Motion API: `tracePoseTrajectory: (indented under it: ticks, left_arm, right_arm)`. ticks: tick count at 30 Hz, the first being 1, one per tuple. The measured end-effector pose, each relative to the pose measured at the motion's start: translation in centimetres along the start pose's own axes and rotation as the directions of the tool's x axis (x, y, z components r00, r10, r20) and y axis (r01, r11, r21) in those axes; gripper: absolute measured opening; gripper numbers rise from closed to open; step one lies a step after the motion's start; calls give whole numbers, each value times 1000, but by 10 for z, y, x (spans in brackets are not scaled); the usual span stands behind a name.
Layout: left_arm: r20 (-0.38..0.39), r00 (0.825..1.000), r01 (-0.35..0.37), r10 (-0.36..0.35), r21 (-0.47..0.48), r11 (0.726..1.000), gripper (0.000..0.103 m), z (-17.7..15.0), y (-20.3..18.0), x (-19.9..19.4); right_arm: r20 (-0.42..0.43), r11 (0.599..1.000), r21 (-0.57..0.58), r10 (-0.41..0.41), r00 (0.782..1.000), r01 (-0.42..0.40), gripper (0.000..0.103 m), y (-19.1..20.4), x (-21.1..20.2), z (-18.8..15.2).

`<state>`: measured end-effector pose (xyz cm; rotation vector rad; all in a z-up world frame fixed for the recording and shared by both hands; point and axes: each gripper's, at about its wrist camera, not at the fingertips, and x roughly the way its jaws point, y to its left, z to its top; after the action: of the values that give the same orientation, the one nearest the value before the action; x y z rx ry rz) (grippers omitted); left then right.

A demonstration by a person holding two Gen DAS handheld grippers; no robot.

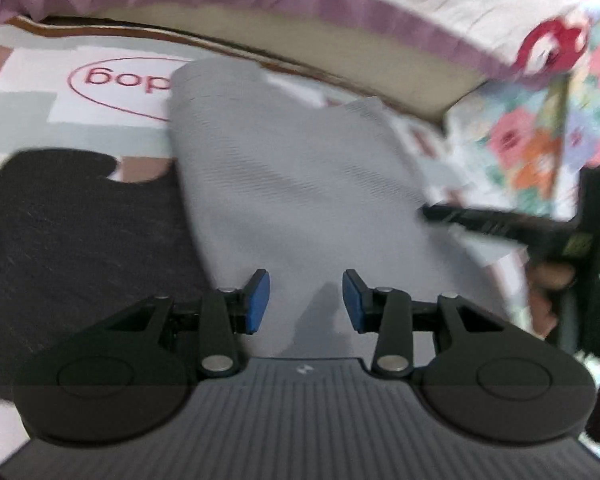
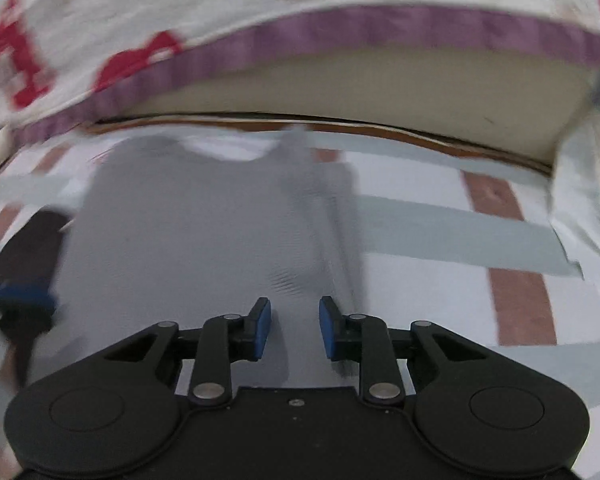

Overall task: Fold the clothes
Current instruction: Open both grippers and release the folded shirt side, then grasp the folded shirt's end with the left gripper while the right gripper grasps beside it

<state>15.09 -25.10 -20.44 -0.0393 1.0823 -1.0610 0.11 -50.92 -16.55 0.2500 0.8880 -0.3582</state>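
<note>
Grey garment (image 1: 292, 184) flat beneath 2 open, empty grippers

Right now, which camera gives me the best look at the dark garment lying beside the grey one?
The left wrist view: the dark garment spreads across its left side, against the grey garment. The right wrist view catches only a blurred dark strip at its left edge.
</note>
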Motion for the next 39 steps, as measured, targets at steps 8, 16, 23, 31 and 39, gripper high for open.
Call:
tracePoseTrajectory:
  ticks: [8, 16, 23, 31, 39]
  left_arm:
    - [-61, 997, 41, -42, -25, 999, 39, 0, 14, -8]
    - [-162, 975, 134, -152, -112, 985, 48, -32, 18, -20]
    - [-322, 897, 298, -304, -71, 952, 50, -48, 1, -6]
    - [-292, 919, 272, -264, -16, 962, 10, -48, -6, -1]
    - [-184, 898, 367, -400, -190, 911, 7, -31, 7, -6]
  right_arm:
    - [-3, 994, 111, 8, 1000, -7, 45, -27, 15, -2]
    - [-10, 966, 254, 44, 999, -40, 45, -39, 17, -5]
    - [7, 947, 319, 25, 1000, -26, 48, -36, 8, -13]
    - [28, 999, 28, -42, 999, 41, 48, 19, -44, -27]
    - [-100, 887, -378, 244, 965, -264, 48, 131, -107, -59]
